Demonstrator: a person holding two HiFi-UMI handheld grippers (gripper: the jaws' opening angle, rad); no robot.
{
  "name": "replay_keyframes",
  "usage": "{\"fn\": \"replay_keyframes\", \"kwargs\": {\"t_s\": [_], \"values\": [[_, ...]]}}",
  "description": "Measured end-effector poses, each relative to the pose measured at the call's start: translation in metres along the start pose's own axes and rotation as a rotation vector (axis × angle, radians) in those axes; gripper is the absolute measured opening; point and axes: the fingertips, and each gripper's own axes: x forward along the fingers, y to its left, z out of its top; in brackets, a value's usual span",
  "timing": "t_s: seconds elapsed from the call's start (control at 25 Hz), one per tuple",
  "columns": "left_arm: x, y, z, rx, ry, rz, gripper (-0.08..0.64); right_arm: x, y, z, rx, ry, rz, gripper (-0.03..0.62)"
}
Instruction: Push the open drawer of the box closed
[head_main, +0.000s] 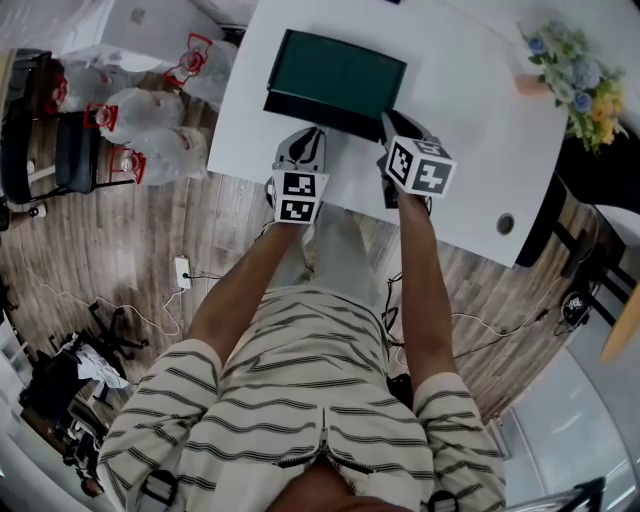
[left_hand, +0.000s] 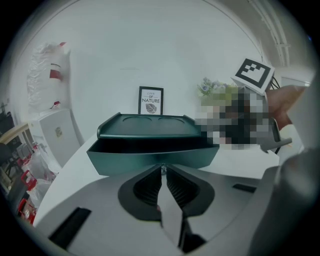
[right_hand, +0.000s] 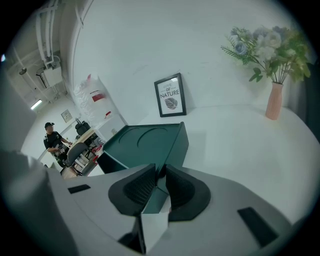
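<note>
drawer front faces left tongs, clenched; right gripper view shows box corner, right tongs clenched.

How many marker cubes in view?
2: one cube on the left gripper, another cube on the right gripper, both near the box's front. None seems hidden.

Left hand-held gripper, right hand-held gripper: jaws together

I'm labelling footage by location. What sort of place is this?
Likely an office or studio workspace rather than a home. A white table is staged with a framed print and a vase of flowers. A power strip lies on the wooden floor nearby.
</note>
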Motion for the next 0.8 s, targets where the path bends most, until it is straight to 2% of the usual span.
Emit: {"fn": "replay_keyframes", "kwargs": {"t_s": [0.8], "values": [[0.017,0.003,0.013,-0.002,-0.002,0.004,0.032,0.0,-0.001,0.001,-0.009,0.003,0.001,0.08]]}}
